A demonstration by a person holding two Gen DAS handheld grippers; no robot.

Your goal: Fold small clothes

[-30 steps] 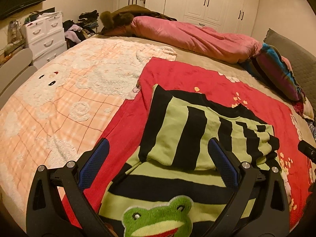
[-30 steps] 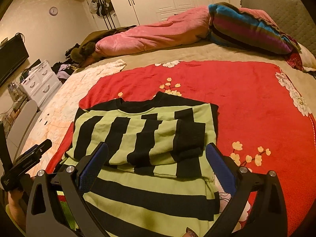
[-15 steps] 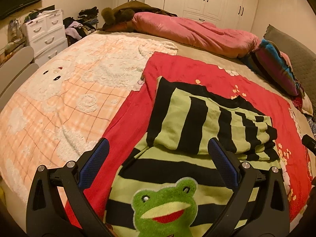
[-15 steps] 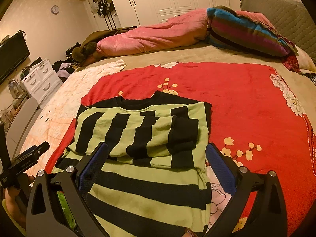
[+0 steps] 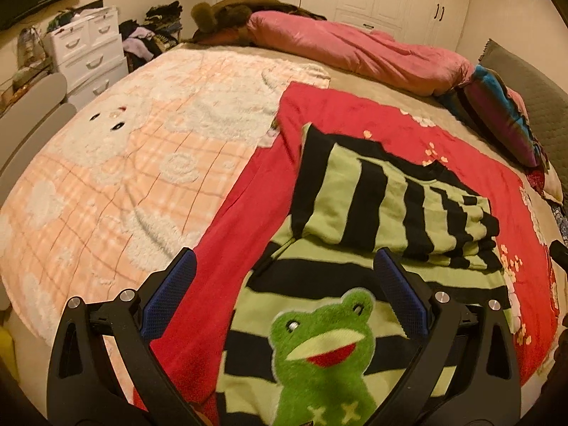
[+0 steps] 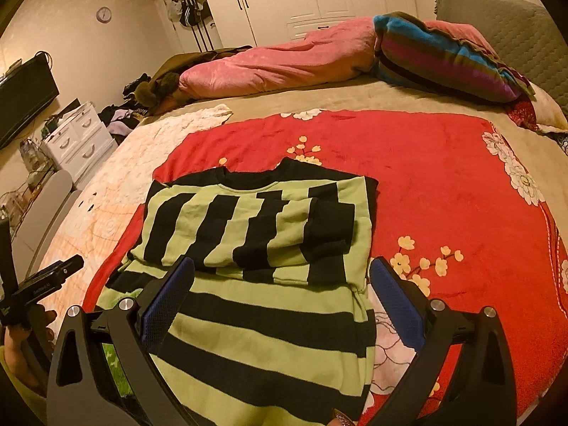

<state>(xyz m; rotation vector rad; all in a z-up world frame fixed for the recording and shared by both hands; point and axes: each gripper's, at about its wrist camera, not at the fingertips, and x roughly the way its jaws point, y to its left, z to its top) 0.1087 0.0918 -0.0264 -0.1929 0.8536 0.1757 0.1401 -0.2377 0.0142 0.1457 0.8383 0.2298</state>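
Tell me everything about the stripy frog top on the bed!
The stripy top is soft-looking knit cloth with green and black bands and a black neckline. It lies flat on the red blanket, sleeves folded across its upper part. A fuzzy frog patch with a red mouth sits on the near, lower part. Both open claws hover over that near end; neither grips it.

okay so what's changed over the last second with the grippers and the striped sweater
Both grippers, left and right, have pulled back toward the near edge of the bed, so more of the sweater's lower half and its frog patch shows. Nothing was gripped or released. Both stay open, and the sweater stays folded on the red blanket.
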